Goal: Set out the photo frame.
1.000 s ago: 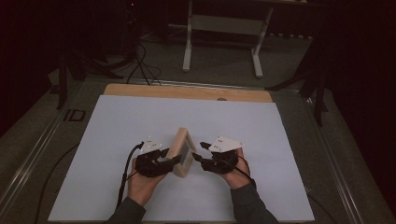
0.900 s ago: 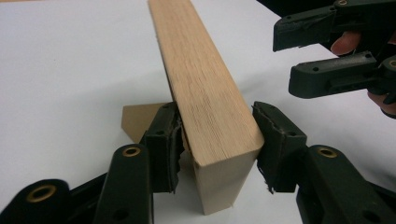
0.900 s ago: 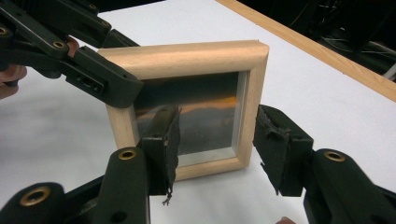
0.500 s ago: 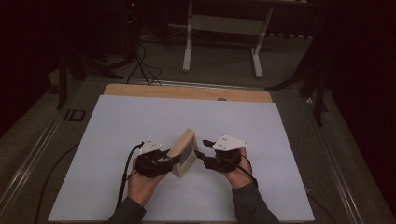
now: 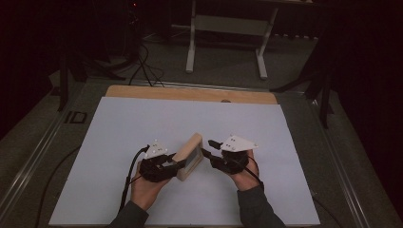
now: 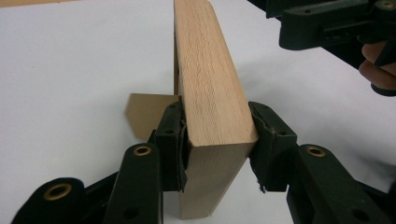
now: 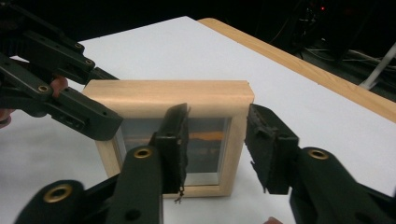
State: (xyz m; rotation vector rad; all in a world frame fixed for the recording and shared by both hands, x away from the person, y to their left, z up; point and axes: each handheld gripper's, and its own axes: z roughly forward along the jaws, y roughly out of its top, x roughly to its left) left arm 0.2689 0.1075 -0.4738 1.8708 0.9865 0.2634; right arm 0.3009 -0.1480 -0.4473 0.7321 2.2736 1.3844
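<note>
One wooden frame (image 5: 189,156) stands upright on its edge on the white sheet (image 5: 119,123) that covers the table (image 5: 190,93), near the person's side and between two tools. The frame holds one picture behind its front pane; in the left tool view one brown stand flap (image 6: 147,114) shows at its back.

Left tool (image 5: 172,164): its two jaws have just been closing, and in the left tool view both pads press on the frame's two faces at one end, so the frame is clamped across its thickness. One hand (image 5: 145,187) carries this tool; one cable (image 5: 128,178) trails from it.

Right tool (image 5: 205,148): its two jaws have just been closing. In the right tool view one jaw stands in front of the pane and the other just past the frame's side rail. The view does not settle whether the pads touch the wood. The second hand (image 5: 244,178) carries this tool.

Count: one frame, two tools, two hands, one sheet.
</note>
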